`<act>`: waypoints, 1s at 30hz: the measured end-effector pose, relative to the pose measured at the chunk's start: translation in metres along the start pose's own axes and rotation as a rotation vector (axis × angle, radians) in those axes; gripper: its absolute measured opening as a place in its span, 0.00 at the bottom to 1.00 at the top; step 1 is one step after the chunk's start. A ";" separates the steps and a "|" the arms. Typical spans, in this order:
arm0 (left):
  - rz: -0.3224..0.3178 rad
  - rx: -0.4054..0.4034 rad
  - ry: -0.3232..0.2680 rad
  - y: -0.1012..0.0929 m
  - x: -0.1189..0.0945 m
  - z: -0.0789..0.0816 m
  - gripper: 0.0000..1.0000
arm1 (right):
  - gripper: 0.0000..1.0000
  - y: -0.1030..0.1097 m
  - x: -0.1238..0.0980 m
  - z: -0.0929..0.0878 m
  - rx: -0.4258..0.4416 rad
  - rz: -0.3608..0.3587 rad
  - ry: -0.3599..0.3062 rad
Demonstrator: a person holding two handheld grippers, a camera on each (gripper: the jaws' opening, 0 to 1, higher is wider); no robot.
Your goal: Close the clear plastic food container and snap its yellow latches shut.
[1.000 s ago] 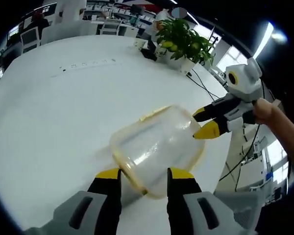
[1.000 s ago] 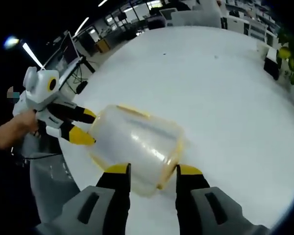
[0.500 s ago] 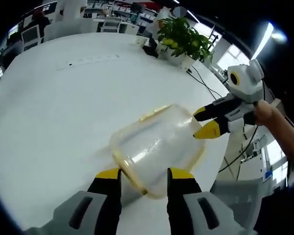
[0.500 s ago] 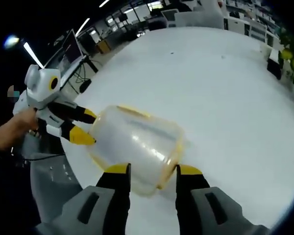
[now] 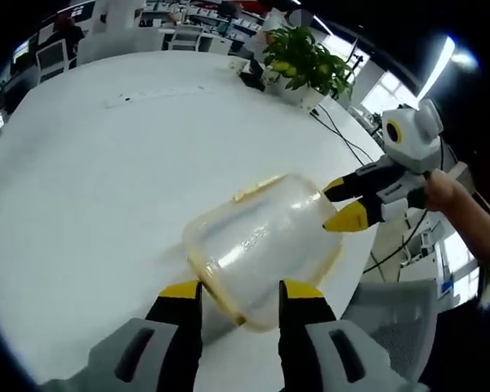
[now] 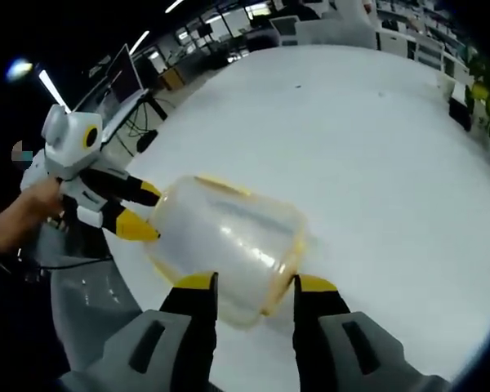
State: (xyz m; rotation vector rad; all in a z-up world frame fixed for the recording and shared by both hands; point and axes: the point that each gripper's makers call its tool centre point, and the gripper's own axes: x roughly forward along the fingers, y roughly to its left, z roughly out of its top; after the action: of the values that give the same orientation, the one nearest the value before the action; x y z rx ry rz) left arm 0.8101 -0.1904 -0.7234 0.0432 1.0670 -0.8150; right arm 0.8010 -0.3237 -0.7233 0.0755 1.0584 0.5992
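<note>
Clear plastic food container with yellow-trimmed rim [image 5: 261,245] held above a round white table [image 5: 90,180], lying on its side between both grippers. Left gripper [image 5: 240,292], with yellow-tipped jaws, grips one end of the container; right gripper [image 5: 343,204] enters from the right, its jaws closed on the opposite end. In the right gripper view, the right gripper [image 6: 247,283] clamps the container [image 6: 224,245] while the left gripper [image 6: 139,208] holds the far end. A potted green plant [image 5: 306,65] stands at the table's far edge.
</note>
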 end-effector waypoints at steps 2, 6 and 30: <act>0.000 0.000 0.000 0.001 -0.002 -0.003 0.30 | 0.33 0.004 0.001 -0.001 0.001 -0.001 -0.001; 0.001 0.004 0.000 0.003 -0.007 -0.009 0.30 | 0.33 0.013 0.002 -0.005 0.005 -0.003 0.002; 0.014 0.027 0.025 0.013 -0.032 -0.040 0.30 | 0.33 0.053 0.011 -0.020 0.020 -0.011 0.006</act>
State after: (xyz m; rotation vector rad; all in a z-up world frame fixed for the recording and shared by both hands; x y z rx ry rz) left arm 0.7803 -0.1465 -0.7236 0.0839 1.0781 -0.8184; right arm 0.7657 -0.2787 -0.7241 0.0852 1.0704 0.5789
